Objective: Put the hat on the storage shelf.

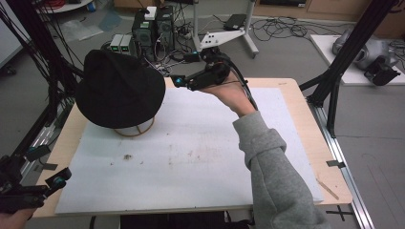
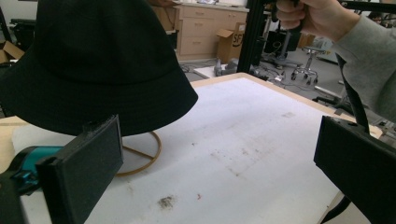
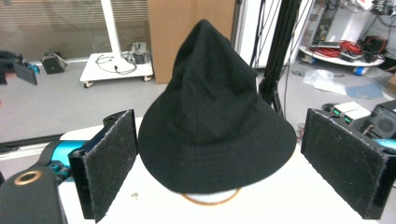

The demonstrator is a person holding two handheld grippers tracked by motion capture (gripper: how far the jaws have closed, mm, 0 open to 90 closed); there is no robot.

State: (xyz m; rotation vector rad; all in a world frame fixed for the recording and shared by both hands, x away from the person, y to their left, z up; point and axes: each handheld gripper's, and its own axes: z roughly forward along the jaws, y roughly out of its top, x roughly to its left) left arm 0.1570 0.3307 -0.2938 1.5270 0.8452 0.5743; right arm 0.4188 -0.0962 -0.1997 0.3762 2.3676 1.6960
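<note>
A black bucket hat point(image 1: 119, 88) rests on a stand with a round wooden ring base point(image 1: 136, 130) at the table's far left. My right gripper point(image 1: 181, 82) hangs in the air just right of the hat, open, its jaws pointing at the hat point(image 3: 212, 116) with nothing between them. My left gripper point(image 1: 59, 180) sits low at the table's near left corner, open and empty, facing the hat point(image 2: 98, 70) from a distance. The ring base point(image 2: 142, 156) shows under the brim.
A white sheet point(image 1: 200, 152) covers the wooden table point(image 1: 291, 86), with a few dirt marks point(image 1: 128, 156). Black frame posts point(image 1: 348, 52) stand at the right. Computers and cables point(image 1: 153, 28) lie on the floor beyond the table.
</note>
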